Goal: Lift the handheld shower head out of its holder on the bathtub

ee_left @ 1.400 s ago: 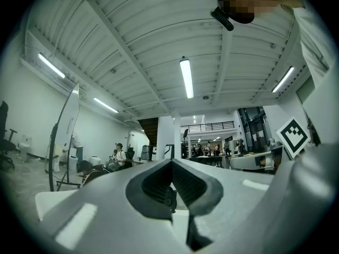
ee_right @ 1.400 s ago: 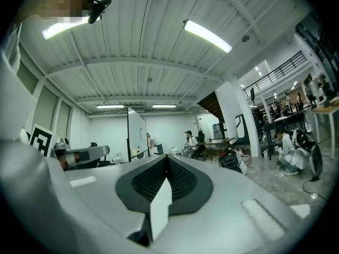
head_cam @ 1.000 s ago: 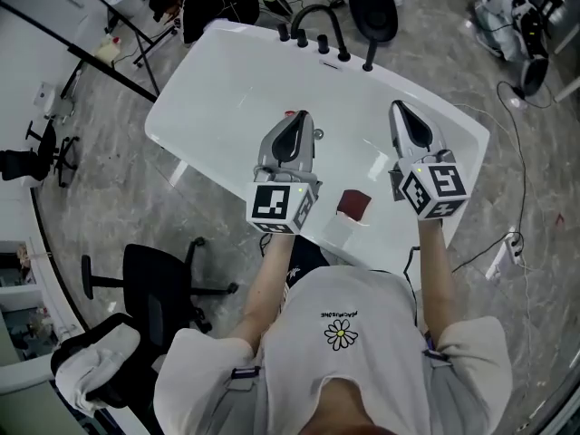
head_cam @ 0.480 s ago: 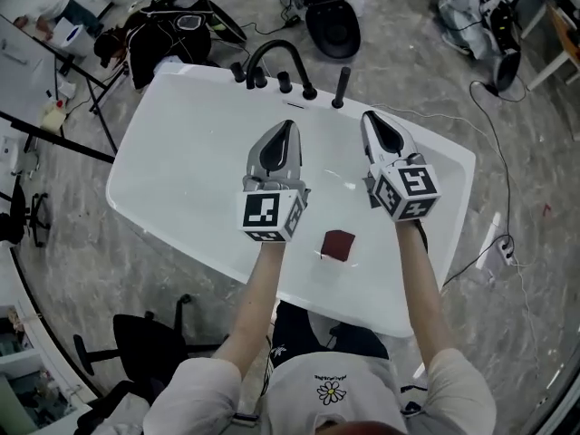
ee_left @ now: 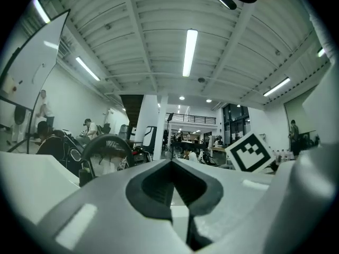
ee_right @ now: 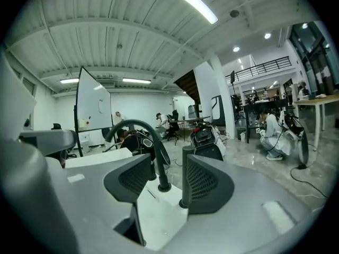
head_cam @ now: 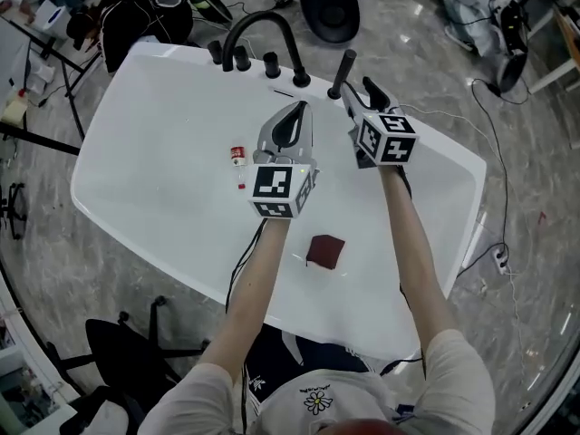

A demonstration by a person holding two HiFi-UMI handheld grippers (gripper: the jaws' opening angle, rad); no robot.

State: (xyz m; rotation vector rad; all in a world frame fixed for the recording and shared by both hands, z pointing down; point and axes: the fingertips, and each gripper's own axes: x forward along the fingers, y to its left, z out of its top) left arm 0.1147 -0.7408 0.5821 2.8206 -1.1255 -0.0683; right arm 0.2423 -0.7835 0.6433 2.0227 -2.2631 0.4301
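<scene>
The handheld shower head (head_cam: 343,72) is a black upright stick in its holder on the bathtub's far deck, right of the arched black faucet (head_cam: 258,25). My right gripper (head_cam: 366,91) is open just beside it. In the right gripper view the shower head (ee_right: 186,176) stands between the open jaws of the right gripper (ee_right: 168,169), close against the right pad, and I cannot tell if they touch. My left gripper (head_cam: 298,111) hovers over the tub, shut and empty; in its own view the left gripper (ee_left: 172,181) has its jaws meeting.
The white bathtub (head_cam: 163,107) carries several black knobs (head_cam: 270,65) by the faucet. A small red-capped bottle (head_cam: 238,158) and a dark red square cloth (head_cam: 325,250) lie on the tub's white surface. Bags and chairs stand on the floor beyond the tub.
Both grippers have moved forward toward the faucet end. The right gripper has come up to the shower head, which now stands between its jaws.
</scene>
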